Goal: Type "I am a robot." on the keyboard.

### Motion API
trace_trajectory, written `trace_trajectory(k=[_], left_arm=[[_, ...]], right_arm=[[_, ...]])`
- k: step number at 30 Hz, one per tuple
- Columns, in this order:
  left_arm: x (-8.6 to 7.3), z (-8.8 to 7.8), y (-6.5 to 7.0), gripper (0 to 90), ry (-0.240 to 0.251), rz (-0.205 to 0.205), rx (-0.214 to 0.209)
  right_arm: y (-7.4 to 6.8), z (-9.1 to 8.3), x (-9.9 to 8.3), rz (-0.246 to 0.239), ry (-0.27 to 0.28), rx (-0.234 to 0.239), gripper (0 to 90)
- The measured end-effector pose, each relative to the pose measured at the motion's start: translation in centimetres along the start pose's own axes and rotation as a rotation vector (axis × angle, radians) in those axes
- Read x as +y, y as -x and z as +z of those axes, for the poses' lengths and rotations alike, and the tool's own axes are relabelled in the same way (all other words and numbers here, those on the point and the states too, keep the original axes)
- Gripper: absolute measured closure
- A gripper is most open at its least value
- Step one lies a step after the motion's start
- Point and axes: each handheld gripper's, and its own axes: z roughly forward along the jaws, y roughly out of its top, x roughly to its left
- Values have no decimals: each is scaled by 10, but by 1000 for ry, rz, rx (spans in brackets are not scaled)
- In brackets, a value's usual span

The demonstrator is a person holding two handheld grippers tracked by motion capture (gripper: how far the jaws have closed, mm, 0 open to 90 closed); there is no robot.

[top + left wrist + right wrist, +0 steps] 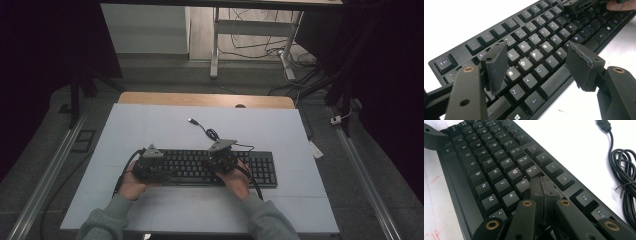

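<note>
Over keyboard [499, 170], right hand-held gripper [542, 187] closed

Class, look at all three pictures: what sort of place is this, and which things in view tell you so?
Probably a lab or workshop recording bench, not a home. A white table holds a black keyboard with its USB cable unplugged; beyond stand a bare desk frame and loose floor cables.

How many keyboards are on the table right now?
1: a black full-size keyboard on the white table, under the open left gripper and shut right gripper.
</note>
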Motion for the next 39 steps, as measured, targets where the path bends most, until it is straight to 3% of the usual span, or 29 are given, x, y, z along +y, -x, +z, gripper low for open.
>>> trace_trajectory(k=[5,10,18,27,39], left_arm=[[0,0,0,339,2,1,3],[0,-1,-1,338,7,-2,4],[-1,-3,-3,336,16,-15,8],[-1,-3,-3,329,17,-19,8],[-1,-3,-5,327,18,-23,11]], right_arm=[[0,0,0,2,3,4,894],[0,-9,2,14,51,12,882],[4,-27,-4,49,73,1,670],[12,-51,-22,53,84,-5,480],[13,-69,-41,52,91,-12,426]])
